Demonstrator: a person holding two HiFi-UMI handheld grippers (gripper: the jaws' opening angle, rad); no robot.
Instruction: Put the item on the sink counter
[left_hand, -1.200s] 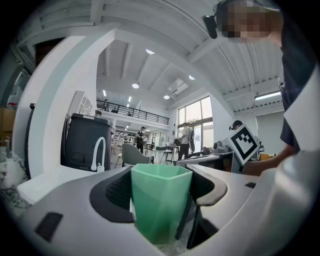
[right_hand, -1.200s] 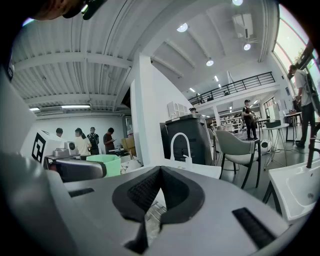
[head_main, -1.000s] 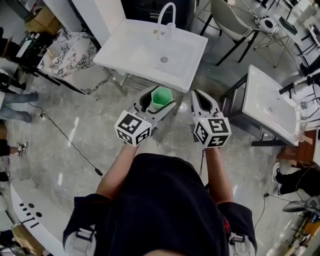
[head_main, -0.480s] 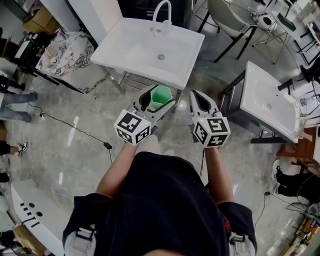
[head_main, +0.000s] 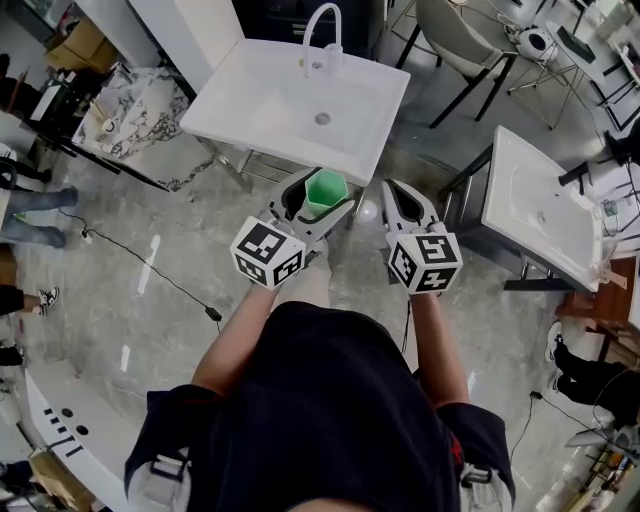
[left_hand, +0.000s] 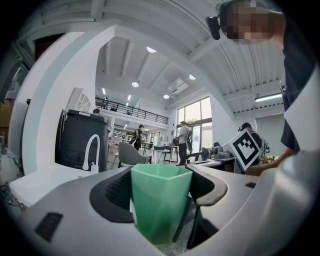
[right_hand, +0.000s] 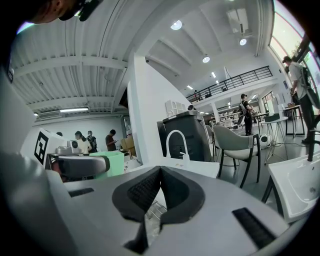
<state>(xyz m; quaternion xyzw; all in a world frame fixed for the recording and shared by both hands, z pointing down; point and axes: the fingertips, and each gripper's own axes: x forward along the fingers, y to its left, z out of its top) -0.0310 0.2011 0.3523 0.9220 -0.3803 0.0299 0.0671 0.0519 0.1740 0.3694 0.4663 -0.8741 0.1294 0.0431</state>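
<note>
A large open hall with a glossy grey floor (head_main: 110, 290) is seen from above. Ahead of both pairs of jaws a white sink (head_main: 230, 105) is set on a metal frame, with a flat counter rim and a curved white tap (head_main: 322, 35) at its far edge. A second sink (head_main: 540, 215) is placed off to the right of the right jaws, and a grey chair (head_main: 455, 40) is seen beyond. The left gripper (head_main: 320, 197) is held just short of the near sink edge. Its jaws are spread wide and clamped on a green cup (left_hand: 159, 205), which is held upright between the pads, off the counter. The right gripper (right_hand: 159, 175) is held beside it, empty, its jaws brought together.
</note>
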